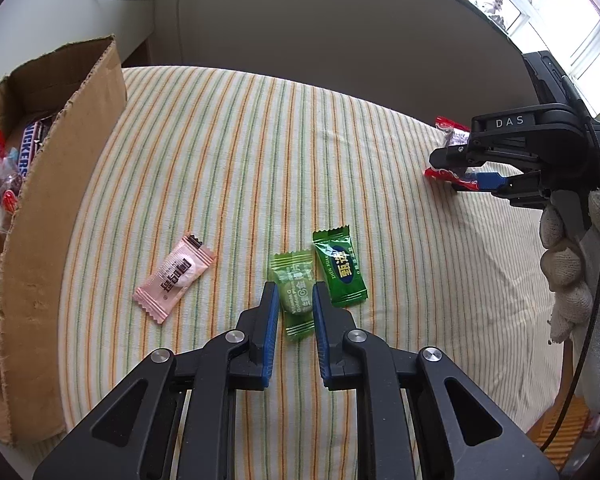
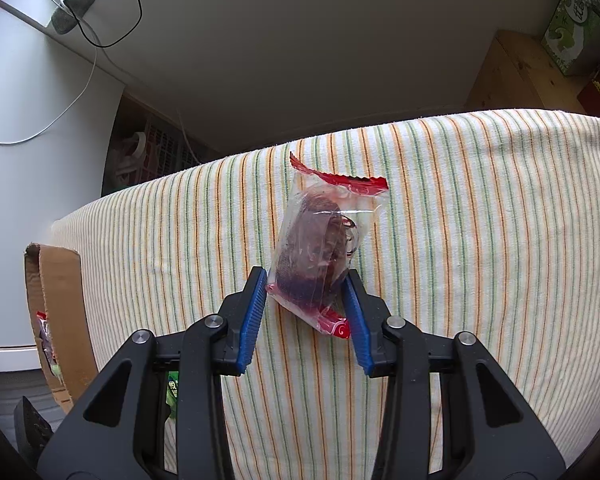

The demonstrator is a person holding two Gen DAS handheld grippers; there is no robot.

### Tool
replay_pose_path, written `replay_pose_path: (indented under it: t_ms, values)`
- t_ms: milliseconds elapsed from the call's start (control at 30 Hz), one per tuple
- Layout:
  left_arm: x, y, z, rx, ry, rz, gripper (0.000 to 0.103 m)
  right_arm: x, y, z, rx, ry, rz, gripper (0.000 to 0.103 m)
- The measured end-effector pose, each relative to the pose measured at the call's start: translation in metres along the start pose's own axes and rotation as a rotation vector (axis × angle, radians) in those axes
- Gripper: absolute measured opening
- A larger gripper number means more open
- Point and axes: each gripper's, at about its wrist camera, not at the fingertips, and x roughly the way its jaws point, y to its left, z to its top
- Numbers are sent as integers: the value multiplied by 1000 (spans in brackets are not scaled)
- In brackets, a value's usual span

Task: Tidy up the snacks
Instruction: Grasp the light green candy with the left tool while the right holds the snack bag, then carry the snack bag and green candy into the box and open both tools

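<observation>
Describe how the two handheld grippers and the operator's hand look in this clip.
Both grippers, left gripper and right gripper, are black plastic linkages with silver pivot pins and ribbed blue finger pads. The right one carries white "DAS" lettering and a thin black cable. The hand wears a white knit glove.

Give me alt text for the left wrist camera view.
The left tongs straddle, open, a light green candy on a striped cloth, between a pink candy and a dark green candy. A cardboard box stands left.
</observation>
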Motion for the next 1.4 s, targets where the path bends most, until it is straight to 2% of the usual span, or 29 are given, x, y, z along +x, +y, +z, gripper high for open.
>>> replay_pose_path:
  t_ms: [67, 233, 367, 433, 700, 833, 1133, 1400]
  values:
    - [3, -6, 4, 19, 3, 17, 16, -3, -4, -2, -3, -2, -4, 41]
    - [13, -23, 10, 69, 16, 112, 19, -7, -10, -4, -12, -3, -12, 41]
    - [23, -49, 11, 210, 23, 206, 19, -9, -11, -7, -32, -3, -18, 41]
    - [23, -47, 13, 196, 17, 186, 19, -9, -9, -10, -45, -4, -24, 40]
    - [3, 3, 9, 42, -7, 64, 19, -18, -9, -29, -93, -21, -20, 39]
    - [-9, 20, 5, -7, -22, 45, 19, -23, -6, -39, -123, -39, -24, 39]
    - [-47, 37, -3, -29, -65, 15, 19, -58, -5, -54, -146, -94, 1, 39]
    - [-79, 41, -4, -47, -135, 7, 19, -89, 35, -64, -216, -128, 36, 39]
